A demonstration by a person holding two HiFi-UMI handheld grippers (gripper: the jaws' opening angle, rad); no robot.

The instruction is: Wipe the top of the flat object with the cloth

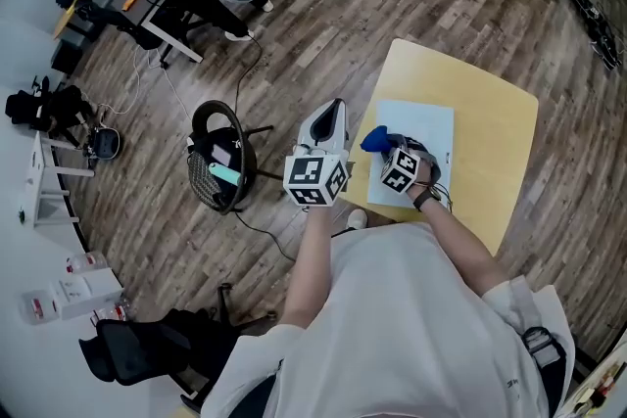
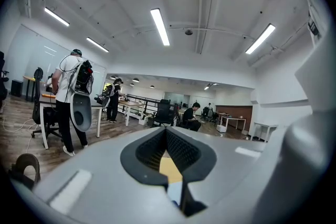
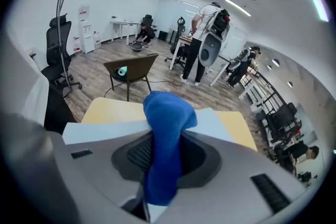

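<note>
From the head view, my left gripper point(image 1: 330, 116) hangs off the table's point(image 1: 490, 142) left edge, clear of the pale sheet point(image 1: 423, 124). My right gripper point(image 1: 385, 150) is over the sheet's near left part, with the blue cloth point(image 1: 374, 141) at its tip.

In the left gripper view, the jaws meet at the tips with nothing between them.

In the right gripper view, the jaws are clamped on the cloth point(image 3: 165, 123). It sticks out past them, and the sheet point(image 3: 100, 131) lies on the table beyond.
</note>
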